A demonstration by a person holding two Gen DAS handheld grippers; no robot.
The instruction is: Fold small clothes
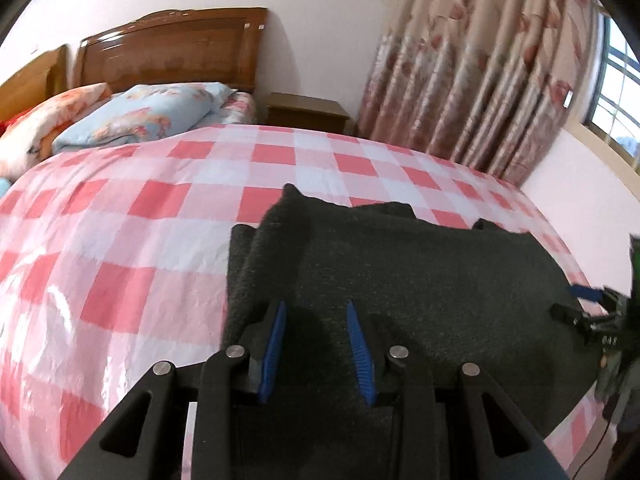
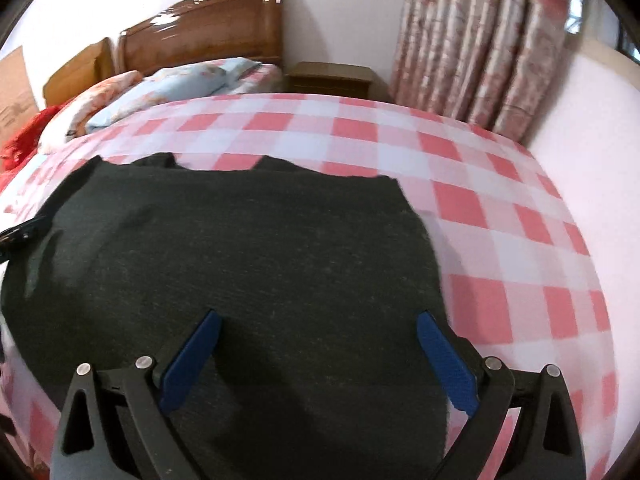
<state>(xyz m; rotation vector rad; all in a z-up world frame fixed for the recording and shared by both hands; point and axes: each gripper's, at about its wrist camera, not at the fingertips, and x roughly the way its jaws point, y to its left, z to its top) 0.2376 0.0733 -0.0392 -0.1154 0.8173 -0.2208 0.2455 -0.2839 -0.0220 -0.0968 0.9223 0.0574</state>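
Note:
A dark knitted garment (image 1: 420,280) lies spread flat on the pink checked bedcover (image 1: 120,240). A lighter strip is folded in along its left side. My left gripper (image 1: 316,308) hangs low over that left part. Its blue pads (image 1: 276,336) stand a little apart, with only cloth and shadow showing between them. In the right wrist view the same garment (image 2: 260,248) fills the middle. My right gripper (image 2: 316,320) is wide open just above the garment's near right part and holds nothing. The left gripper's fingertip (image 2: 20,234) shows at the garment's left edge.
Pillows and folded quilts (image 1: 132,116) lie at the head of the bed under a wooden headboard (image 1: 172,48). A bedside table (image 1: 308,114) and flowered curtains (image 1: 480,80) stand behind the bed. A pale wall (image 2: 592,100) runs close along its right side.

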